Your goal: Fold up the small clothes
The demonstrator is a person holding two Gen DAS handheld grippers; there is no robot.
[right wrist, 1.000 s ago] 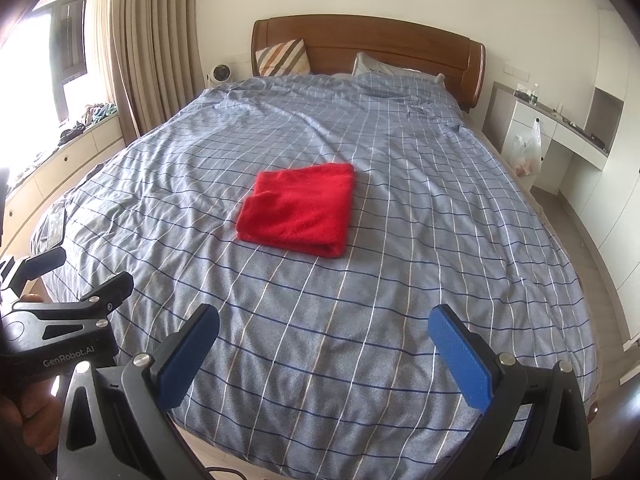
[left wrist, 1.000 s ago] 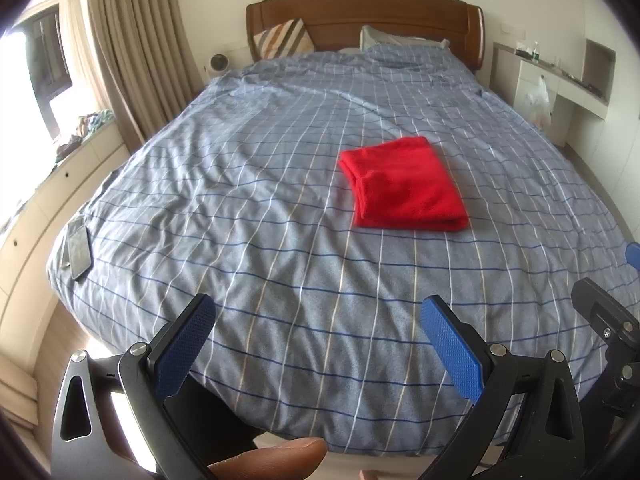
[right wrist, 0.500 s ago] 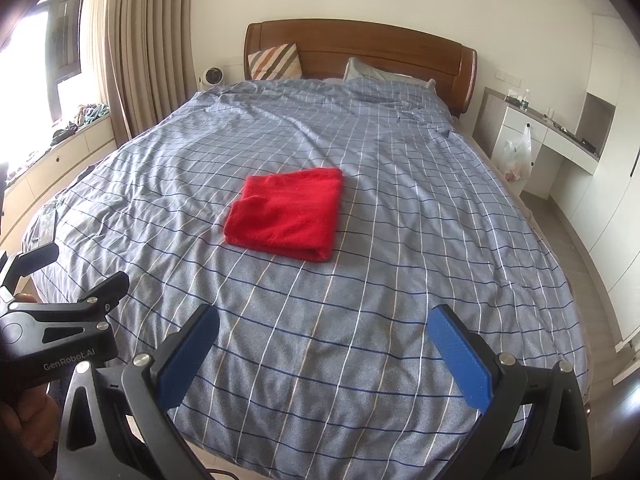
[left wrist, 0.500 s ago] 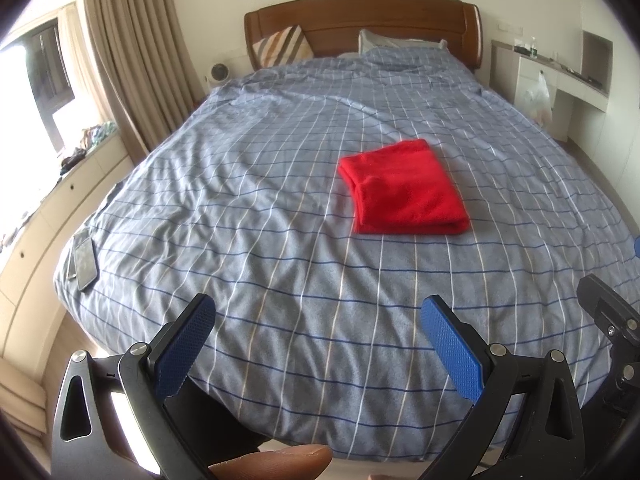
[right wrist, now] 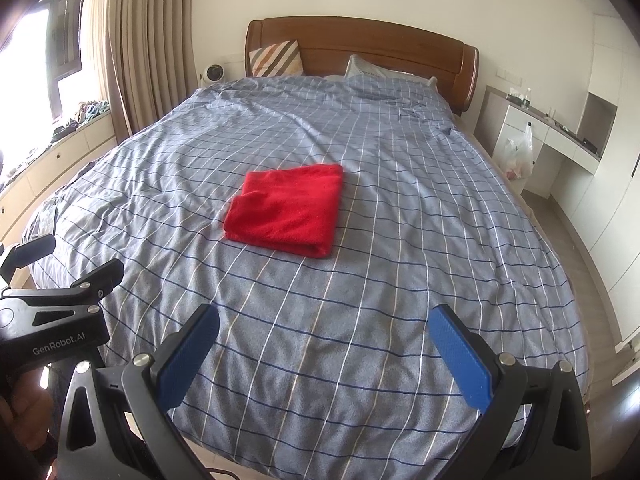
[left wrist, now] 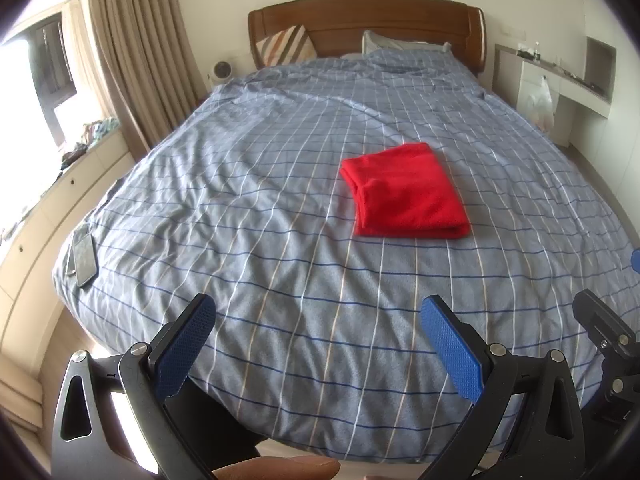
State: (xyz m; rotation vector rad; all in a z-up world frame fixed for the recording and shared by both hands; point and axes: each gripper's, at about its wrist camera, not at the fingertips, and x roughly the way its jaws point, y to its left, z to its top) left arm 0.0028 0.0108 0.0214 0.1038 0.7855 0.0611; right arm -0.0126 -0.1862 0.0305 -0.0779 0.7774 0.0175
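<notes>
A red cloth [left wrist: 406,192] lies folded into a flat rectangle in the middle of the blue checked bed cover [left wrist: 260,208]; it also shows in the right wrist view [right wrist: 288,208]. My left gripper [left wrist: 316,344] is open and empty, held over the foot of the bed, well short of the cloth. My right gripper [right wrist: 324,352] is open and empty too, also over the foot of the bed. The left gripper's body [right wrist: 56,320] shows at the left of the right wrist view.
A phone [left wrist: 82,256] lies at the bed's left corner. A wooden headboard [left wrist: 368,20] with pillows is at the far end. Curtains [left wrist: 136,60] and a low window cabinet [left wrist: 52,200] stand left. A white desk [right wrist: 560,148] with a plastic bag stands right.
Both grippers have drawn back and up from the bed, so the red cloth looks a little farther away. Both stay open. The cloth has not moved.
</notes>
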